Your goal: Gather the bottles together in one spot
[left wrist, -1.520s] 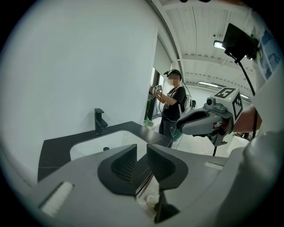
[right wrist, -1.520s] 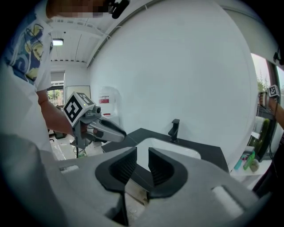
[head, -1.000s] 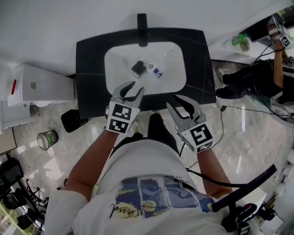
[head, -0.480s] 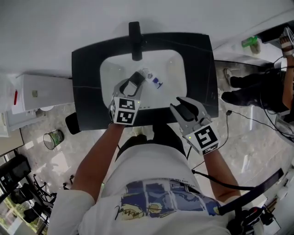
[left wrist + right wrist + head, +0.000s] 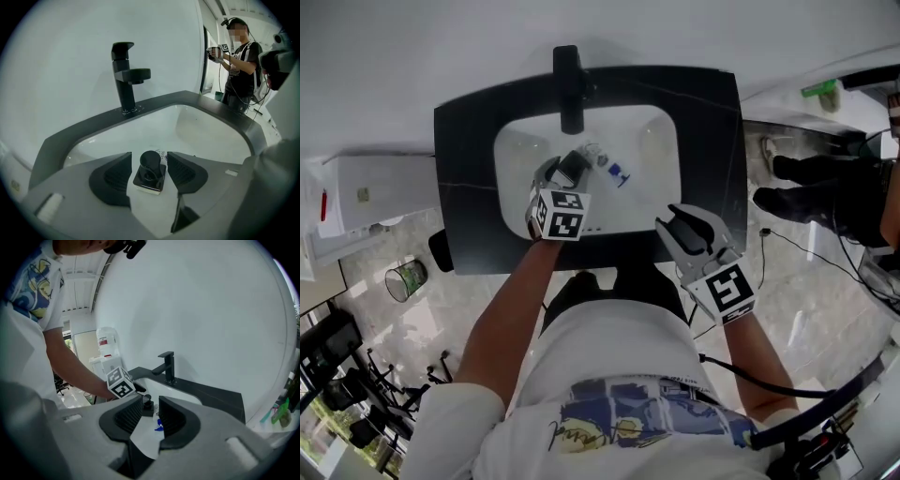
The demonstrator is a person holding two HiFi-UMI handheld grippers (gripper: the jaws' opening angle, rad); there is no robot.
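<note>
Your left gripper (image 5: 149, 155) is down inside the white basin (image 5: 201, 136). Its jaws have just been opening and stand apart, with the dark bottle (image 5: 150, 174) between them. That bottle has a square body and a round black cap. A strip of white basin shows between it and the pad at its 9 o'clock. The other pad sits very close, but nothing looks clamped.

In the head view, a clear bottle (image 5: 607, 169) with a blue mark lies on its side at the dark bottle's 3 o'clock. It is just beside the dark one, though you cannot tell whether the two touch. Both bottles are in the basin, near its middle, and nothing else shows in it.

Your right gripper (image 5: 682, 217) hangs over the front edge of the black counter (image 5: 712, 141), at about 5 o'clock from the basin. Its jaws are apart and hold nothing. Its own view shows the bottles only farther off through the gap.

The black tap (image 5: 569, 84) stands at the basin's 12 o'clock, on the counter's back edge.
</note>
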